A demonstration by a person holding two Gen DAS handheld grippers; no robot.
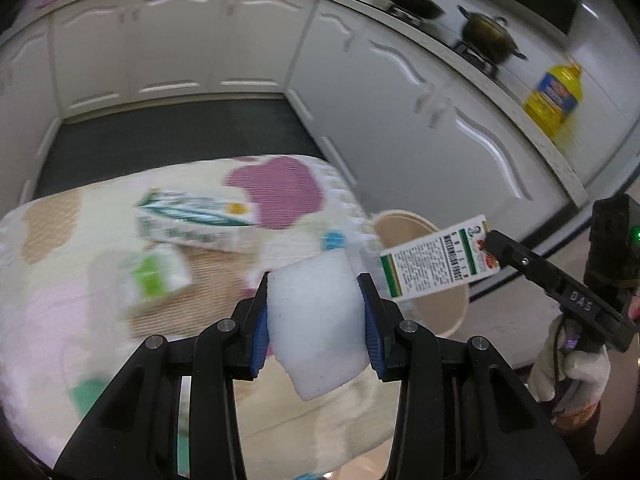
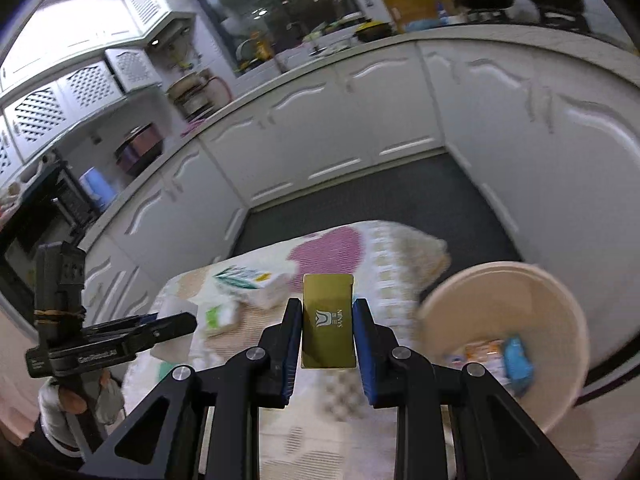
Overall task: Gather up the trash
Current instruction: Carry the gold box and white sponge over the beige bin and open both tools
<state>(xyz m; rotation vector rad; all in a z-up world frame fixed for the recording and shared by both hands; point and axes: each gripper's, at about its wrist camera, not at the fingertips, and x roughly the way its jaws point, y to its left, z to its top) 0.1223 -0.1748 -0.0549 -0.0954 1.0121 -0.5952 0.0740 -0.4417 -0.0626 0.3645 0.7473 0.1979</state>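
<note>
My left gripper (image 1: 316,284) is shut on a white foam block (image 1: 318,320) above the right end of the patterned table (image 1: 60,280). My right gripper (image 2: 327,306) is shut on a small gold carton (image 2: 328,320); in the left wrist view that carton (image 1: 434,262) shows its white printed side above the beige bin (image 1: 452,312). The bin (image 2: 540,308) stands off the table's right edge and holds wrappers, one blue (image 2: 518,360). A green-and-white box (image 1: 196,220) and a small green-labelled carton (image 1: 156,276) lie on the table.
White kitchen cabinets (image 1: 180,40) run around the back and right, with a dark floor mat (image 1: 172,136) below. Pots (image 1: 486,34) and a yellow oil bottle (image 1: 554,96) stand on the counter. The left gripper's body (image 2: 100,344) shows at left.
</note>
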